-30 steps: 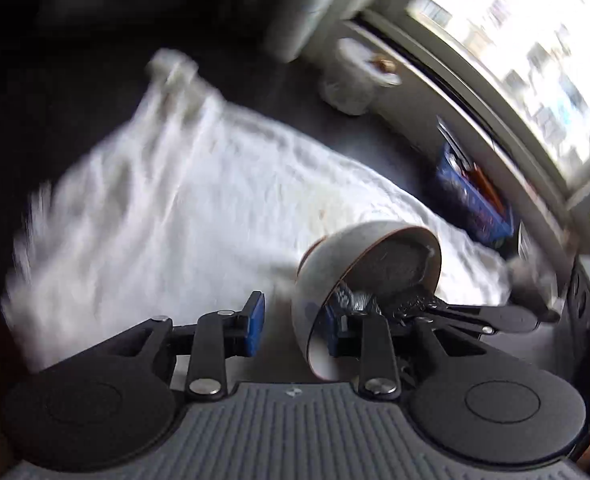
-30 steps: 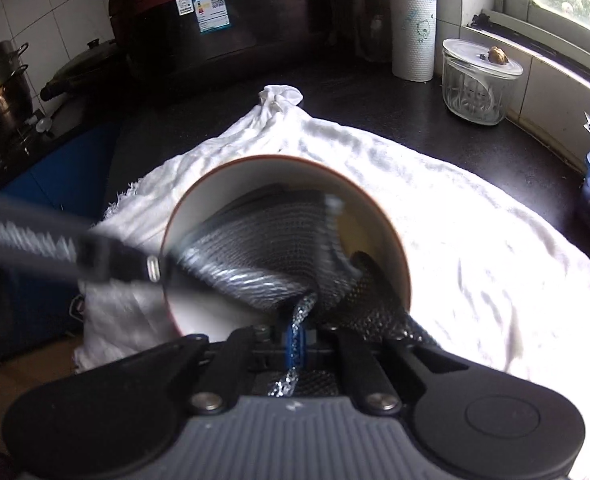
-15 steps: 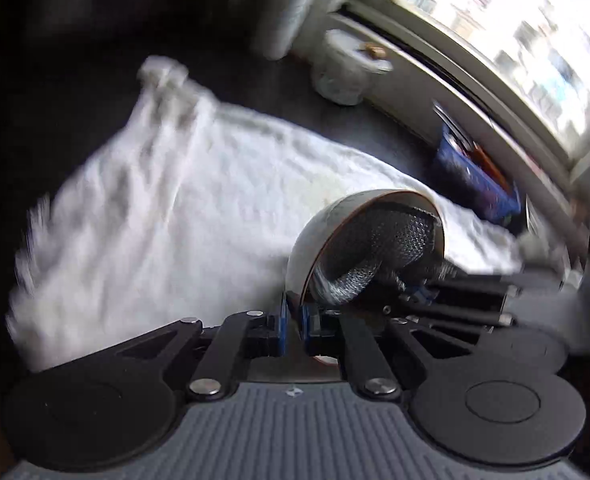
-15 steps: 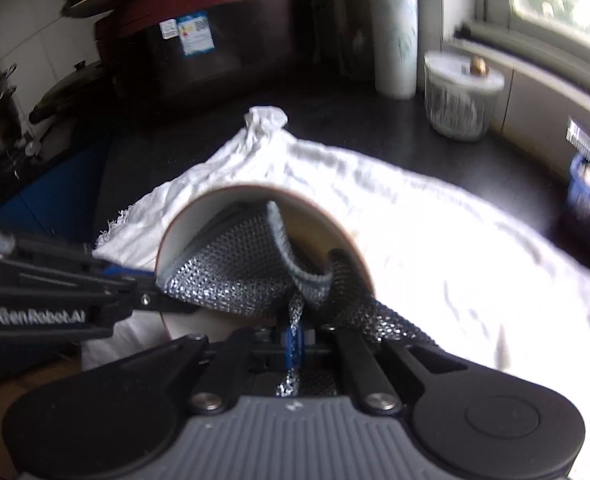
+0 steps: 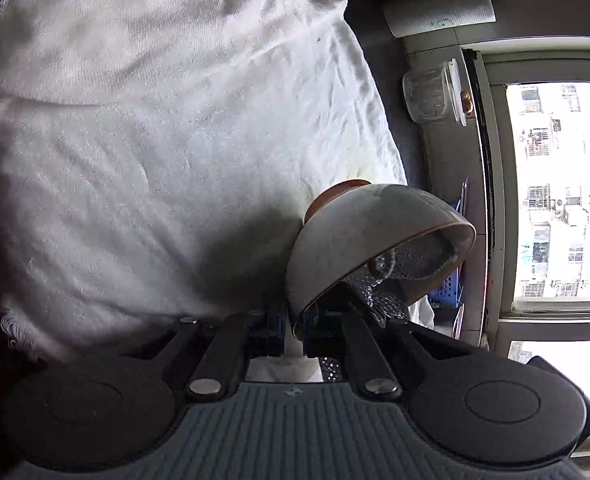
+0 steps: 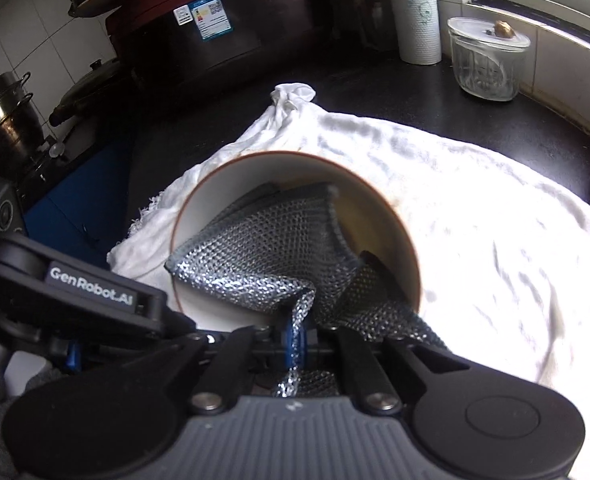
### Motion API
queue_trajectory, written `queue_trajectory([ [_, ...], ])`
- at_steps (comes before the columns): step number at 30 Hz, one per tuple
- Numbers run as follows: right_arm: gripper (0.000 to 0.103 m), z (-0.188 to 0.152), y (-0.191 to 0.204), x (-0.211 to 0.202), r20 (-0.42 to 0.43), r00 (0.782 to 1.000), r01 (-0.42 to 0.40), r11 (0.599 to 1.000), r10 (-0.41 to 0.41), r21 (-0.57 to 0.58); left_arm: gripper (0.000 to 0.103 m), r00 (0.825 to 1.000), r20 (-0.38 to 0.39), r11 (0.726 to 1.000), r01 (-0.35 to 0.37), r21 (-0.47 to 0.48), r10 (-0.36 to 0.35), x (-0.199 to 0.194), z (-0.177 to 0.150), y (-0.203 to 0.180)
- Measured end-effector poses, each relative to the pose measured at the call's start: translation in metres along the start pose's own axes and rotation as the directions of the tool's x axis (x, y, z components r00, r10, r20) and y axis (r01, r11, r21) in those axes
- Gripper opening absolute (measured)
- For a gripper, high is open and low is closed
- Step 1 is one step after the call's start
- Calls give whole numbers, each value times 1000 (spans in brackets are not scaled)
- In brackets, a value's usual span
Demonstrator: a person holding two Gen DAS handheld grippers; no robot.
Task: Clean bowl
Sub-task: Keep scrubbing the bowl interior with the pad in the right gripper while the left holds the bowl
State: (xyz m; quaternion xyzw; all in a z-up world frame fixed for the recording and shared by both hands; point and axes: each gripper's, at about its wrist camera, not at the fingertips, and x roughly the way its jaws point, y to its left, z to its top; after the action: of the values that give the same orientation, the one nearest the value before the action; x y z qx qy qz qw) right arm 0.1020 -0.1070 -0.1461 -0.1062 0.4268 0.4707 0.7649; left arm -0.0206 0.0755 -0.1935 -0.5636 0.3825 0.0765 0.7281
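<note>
My left gripper is shut on the rim of a grey bowl with a brown rim and foot, held tilted above the white cloth. In the right wrist view the bowl faces me, its white inside open. My right gripper is shut on a silver mesh scrubbing cloth, which is pressed into the bowl. The mesh also shows inside the bowl in the left wrist view. The left gripper's arm lies at lower left in the right wrist view.
The white cloth covers a dark counter. A glass jar, a paper towel roll and a window sill stand at the back right. A large dark cooker and steel pots stand at the back left.
The left gripper has closed on the bowl's rim and rolled, turning the bowl's outside toward its camera. The mesh has shifted inside the bowl.
</note>
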Motion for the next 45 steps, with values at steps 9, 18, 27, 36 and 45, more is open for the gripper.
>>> queue_trajectory([
  [9,3,0,-3,-10,51,993,112,991,-109,-66,27,908,344,571,-418,706,239,-15,-17,-101],
  [18,2,12,0,-15,105,985,143,985,-133,-95,8,929,290,628,-370,685,231,-12,-13,-95],
  [27,1,7,-11,3,14,1000,13,998,-14,63,8,966,179,864,-248,439,186,-11,-3,-59],
  [36,4,6,-1,-3,-14,998,-53,995,55,87,8,1000,-4,997,28,-75,-28,1,4,2],
  [45,3,0,1,-20,77,991,109,994,-108,-17,29,917,303,676,-397,621,260,-13,-18,-92],
])
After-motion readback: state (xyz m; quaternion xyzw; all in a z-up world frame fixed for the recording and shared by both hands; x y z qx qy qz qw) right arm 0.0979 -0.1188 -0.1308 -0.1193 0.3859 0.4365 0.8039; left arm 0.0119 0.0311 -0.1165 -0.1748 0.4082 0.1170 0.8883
